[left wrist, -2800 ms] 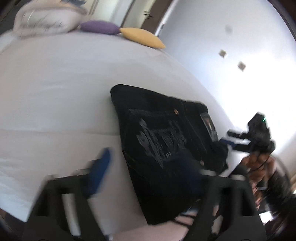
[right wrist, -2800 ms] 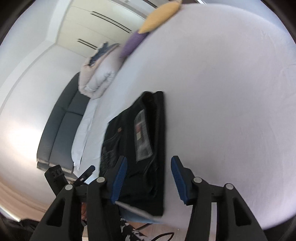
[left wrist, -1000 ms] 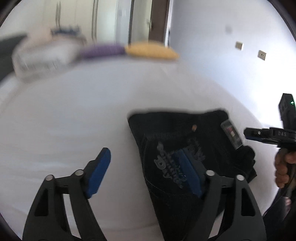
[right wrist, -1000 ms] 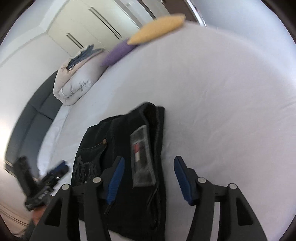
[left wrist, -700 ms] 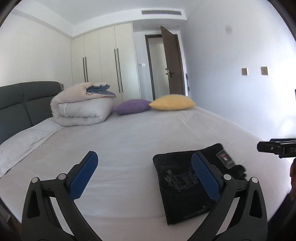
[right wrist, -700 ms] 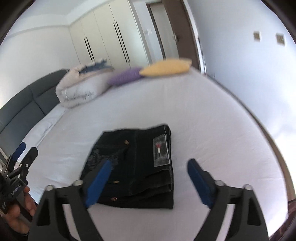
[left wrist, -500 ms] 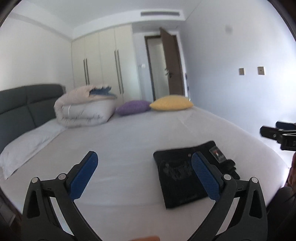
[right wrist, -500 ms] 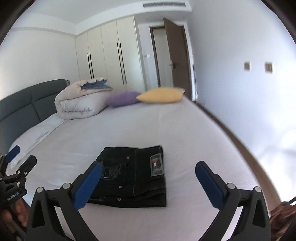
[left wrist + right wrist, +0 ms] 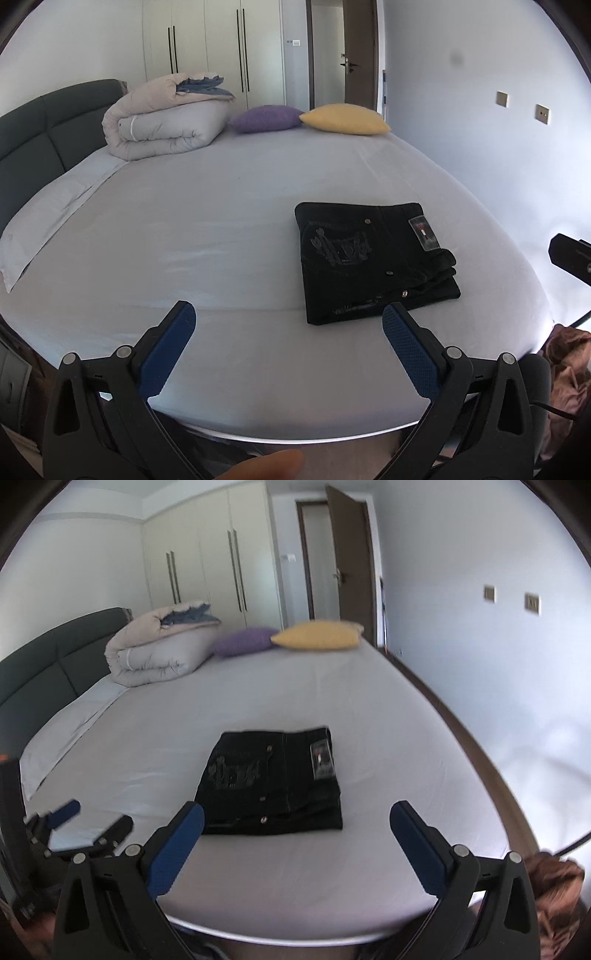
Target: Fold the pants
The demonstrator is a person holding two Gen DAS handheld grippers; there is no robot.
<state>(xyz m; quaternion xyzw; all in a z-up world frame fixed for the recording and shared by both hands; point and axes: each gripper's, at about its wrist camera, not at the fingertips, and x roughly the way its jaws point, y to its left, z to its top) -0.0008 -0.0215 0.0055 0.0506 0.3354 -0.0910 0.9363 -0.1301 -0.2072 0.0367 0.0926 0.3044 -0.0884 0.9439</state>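
At the lower left of the left wrist view, the left hand-held gripper (image 9: 288, 325) is hanging fully open over the near edge of the bed (image 9: 207, 229), gripping nothing. Right of centre, the black pants (image 9: 369, 258) are lying on the sheet as a compact folded stack, label uppermost. At the bottom of the right wrist view, the right hand-held gripper (image 9: 297, 821) is likewise spreading wide and empty, apart from the pants. The fold is looking complete; finishing well probably means keeping both clear and leaving the stack squared.

One folded pants (image 9: 373, 258), two cushions (image 9: 267, 118), one rolled duvet (image 9: 166, 118), two tongs (image 9: 288, 317)
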